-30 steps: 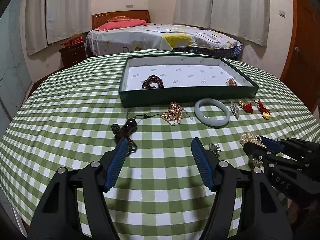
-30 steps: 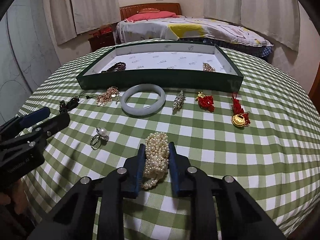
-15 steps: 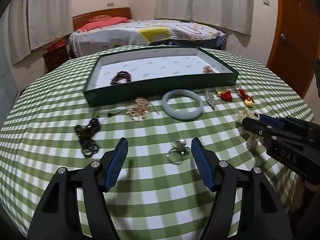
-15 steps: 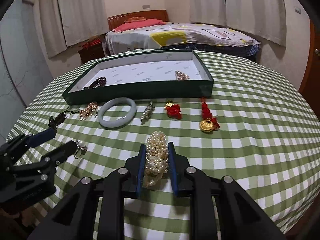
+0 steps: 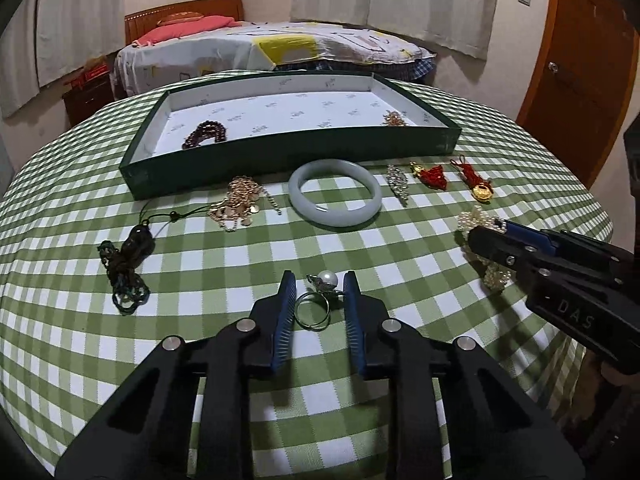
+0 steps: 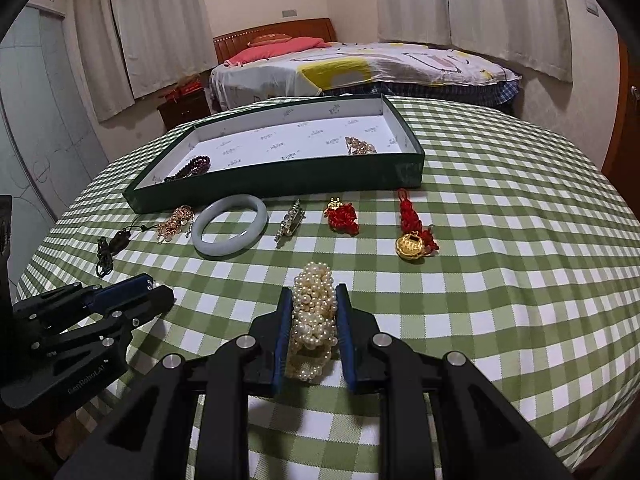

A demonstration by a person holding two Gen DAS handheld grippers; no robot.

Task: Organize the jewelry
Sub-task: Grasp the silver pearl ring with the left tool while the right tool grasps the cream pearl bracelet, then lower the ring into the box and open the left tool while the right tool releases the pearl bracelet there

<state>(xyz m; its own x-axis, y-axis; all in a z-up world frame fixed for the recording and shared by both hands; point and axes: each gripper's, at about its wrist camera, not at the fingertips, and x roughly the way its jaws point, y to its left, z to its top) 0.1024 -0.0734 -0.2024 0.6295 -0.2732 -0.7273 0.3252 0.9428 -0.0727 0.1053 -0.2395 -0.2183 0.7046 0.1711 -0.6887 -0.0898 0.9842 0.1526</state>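
A dark green tray [image 5: 288, 152] with a white liner stands at the far side of the checked table and holds a dark bead bracelet [image 5: 204, 133] and a small gold piece [image 5: 395, 118]. My left gripper [image 5: 319, 284] has closed around a pearl ring [image 5: 318, 304], its pads beside the ring. My right gripper [image 6: 313, 296] is shut on a bundle of pearl strands [image 6: 313, 312], and it also shows in the left wrist view [image 5: 486, 236].
In front of the tray lie a jade bangle [image 5: 335, 193], a gold chain pile [image 5: 240, 204], a dark cord pendant [image 5: 128, 256], a crystal brooch [image 5: 398, 181], a red knot charm [image 5: 434, 174] and a red cord with a gold charm [image 5: 478, 186].
My left gripper moved right to the pearl ring and its fingers narrowed from wide open to either side of it. My right gripper stayed shut on the pearls and shifted slightly.
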